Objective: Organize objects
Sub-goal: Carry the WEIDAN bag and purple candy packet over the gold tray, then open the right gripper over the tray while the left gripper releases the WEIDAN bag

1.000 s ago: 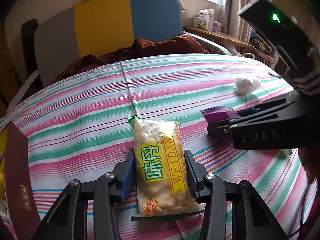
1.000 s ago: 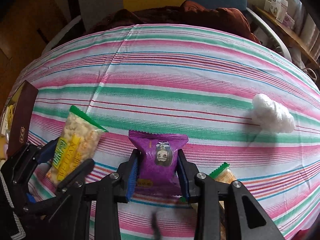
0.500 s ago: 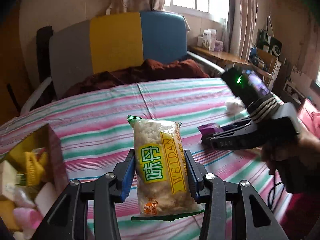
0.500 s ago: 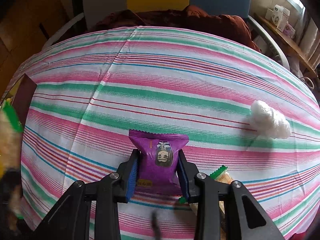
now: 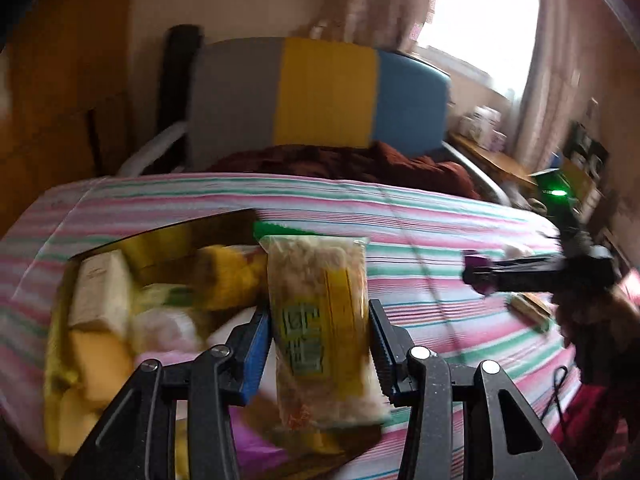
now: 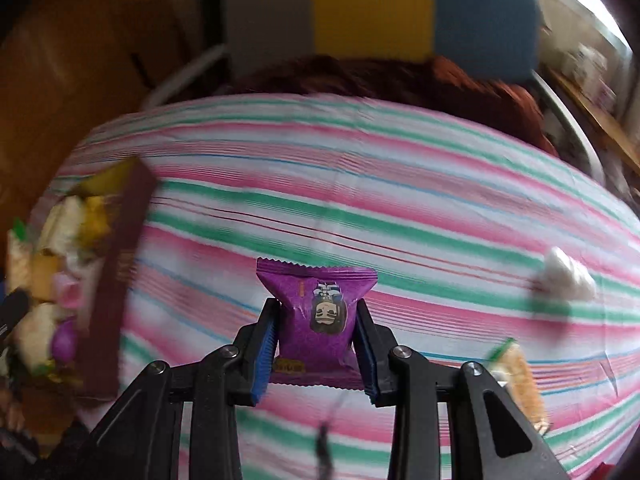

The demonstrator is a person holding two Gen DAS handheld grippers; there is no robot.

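Blur: both views are smeared; print on the packets and the box's contents is hard to read.
Box (image 5: 168, 236): open, dark-walled, on the striped cloth (image 5: 400, 216); its near end is cut off behind the left gripper's arms. Inside, yellow, white and pink packets in a heap, not told apart singly. In the right wrist view the box (image 6: 116, 280) runs off the left edge.
Left gripper (image 5: 320, 344): fingers narrow, clamped on the yellow snack bag (image 5: 320, 320), one pad on each long side. The bag stands upright, its green top edge above the fingers, its lower end below them, over the box's right edge.
Right gripper (image 6: 316, 336): fingers narrow, clamped on the purple packet (image 6: 316, 312) at its lower half; the crimped top sticks out ahead of the fingertips, clear of the cloth.
Right gripper, seen from the left wrist (image 5: 480, 276): a dark blurred bar with a purple tip; the hand behind it is partly cut off.
White wad (image 6: 568, 276): on the cloth, well right of the purple packet.
Second snack bag (image 6: 520, 380): on the cloth, lower right, partly hidden by the gripper's arm.
Chair (image 6: 380, 12): grey, yellow and blue back, behind the cloth; top cropped.
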